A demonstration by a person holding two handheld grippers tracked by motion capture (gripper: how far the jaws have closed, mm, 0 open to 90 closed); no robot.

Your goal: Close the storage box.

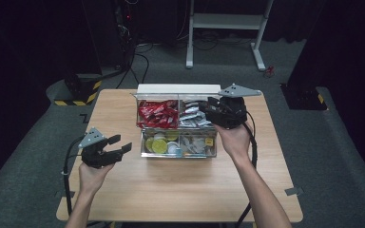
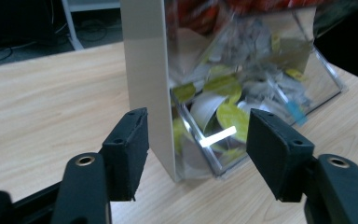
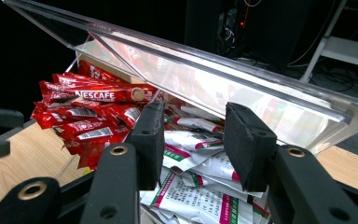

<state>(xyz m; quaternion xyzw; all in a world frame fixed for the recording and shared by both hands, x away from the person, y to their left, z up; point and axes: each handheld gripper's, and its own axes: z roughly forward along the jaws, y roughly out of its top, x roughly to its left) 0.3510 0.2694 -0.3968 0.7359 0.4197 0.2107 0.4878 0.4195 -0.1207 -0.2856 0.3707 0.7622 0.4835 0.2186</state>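
Clear organiser box (image 1: pixel 178 127) sits at the middle of the wooden tabletop (image 1: pixel 180 185), toward its far edge, with its transparent lid (image 3: pixel 223 79) raised and a white panel (image 1: pixel 178 89) along its far side. It has four compartments: red coffee sticks (image 1: pixel 158 114) at the far left, white sachets (image 1: pixel 192 116) at the far right, round yellow-green and white capsules (image 1: pixel 160 142) at the near left, and small pale packets (image 1: pixel 197 144) at the near right.

Right hand-held gripper (image 1: pixel 208 108) hovers over the far right compartment. In the right gripper view its jaws stand a little apart above the white sachets (image 3: pixel 196 186), and nothing is caught between the pads; whether they touch a sachet I cannot tell.

Left hand-held gripper (image 1: pixel 120 145) is held above the tabletop just left of the box, pointing toward it. Its jaws are spread and grasp nothing; in the left gripper view the near left corner of the box (image 2: pixel 200 154) shows beyond the gap between them, with the capsules (image 2: pixel 223 116) visible through the clear wall.
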